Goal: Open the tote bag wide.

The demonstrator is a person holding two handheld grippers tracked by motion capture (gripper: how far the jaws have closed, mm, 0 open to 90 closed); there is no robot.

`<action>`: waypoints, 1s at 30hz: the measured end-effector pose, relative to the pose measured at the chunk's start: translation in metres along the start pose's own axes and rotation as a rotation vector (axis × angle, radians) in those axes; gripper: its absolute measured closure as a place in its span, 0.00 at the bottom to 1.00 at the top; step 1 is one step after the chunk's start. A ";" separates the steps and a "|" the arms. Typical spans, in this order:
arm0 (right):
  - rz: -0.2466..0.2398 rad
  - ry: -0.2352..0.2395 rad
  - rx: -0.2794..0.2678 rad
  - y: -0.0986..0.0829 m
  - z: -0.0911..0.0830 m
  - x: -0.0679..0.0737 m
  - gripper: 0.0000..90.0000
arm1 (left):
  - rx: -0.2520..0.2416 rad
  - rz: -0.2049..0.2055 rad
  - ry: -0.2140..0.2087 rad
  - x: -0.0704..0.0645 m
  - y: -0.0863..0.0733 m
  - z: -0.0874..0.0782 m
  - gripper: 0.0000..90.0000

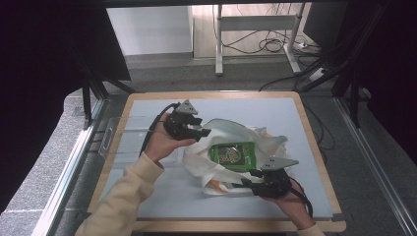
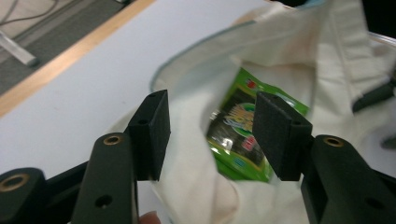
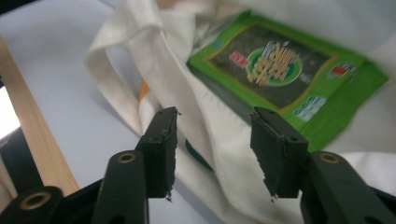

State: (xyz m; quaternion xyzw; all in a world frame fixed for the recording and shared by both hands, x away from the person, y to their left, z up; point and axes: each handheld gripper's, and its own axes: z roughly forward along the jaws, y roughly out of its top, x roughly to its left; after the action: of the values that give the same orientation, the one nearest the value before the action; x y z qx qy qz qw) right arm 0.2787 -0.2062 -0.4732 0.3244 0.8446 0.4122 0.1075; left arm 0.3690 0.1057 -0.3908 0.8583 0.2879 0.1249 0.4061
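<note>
- Left gripper (image 1: 200,132): jaws apart, nothing between the pads. In the high view it sits at the left edge of the cloth bag (image 1: 216,162), held in the person's left hand (image 1: 164,142).
- In the left gripper view (image 2: 210,135), the open jaws straddle the bag's (image 2: 299,51) mouth; the cream fabric lies between and below them, contact with the pads cannot be told.
- Right gripper (image 1: 248,183): jaws apart, clamped on nothing. In the high view it is at the bag's near right corner, held in the right hand (image 1: 292,199).
- In the right gripper view (image 3: 212,140), the open jaws frame a fold of bag (image 3: 205,107) fabric and a strap; whether the pads touch the fabric is unclear.
- Green snack packet (image 1: 232,156): lies flat in the open mouth of the bag, at the middle of the desk (image 1: 275,113), between the two grippers.
- Packet in the left gripper view (image 2: 238,140): partly covered by the bag rim, just beyond the jaws.
- Packet in the right gripper view (image 3: 285,74): green border, dark centre, round logo, resting on white fabric just beyond the jaws.
- Bag: crumpled, cream-white, an orange item (image 1: 216,185) peeking out at its near edge.
- Desk: pale blue-grey top with a wooden rim.
</note>
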 end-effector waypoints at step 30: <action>0.015 0.017 -0.027 0.047 0.003 -0.024 0.98 | 0.109 0.023 -0.140 -0.027 -0.044 0.043 1.00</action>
State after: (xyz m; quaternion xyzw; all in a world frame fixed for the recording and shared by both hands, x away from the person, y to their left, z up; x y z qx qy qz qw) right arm 0.3200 -0.1992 -0.4412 0.3256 0.8373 0.4273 0.1018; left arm 0.3498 0.0851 -0.4511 0.8890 0.2550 0.0534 0.3766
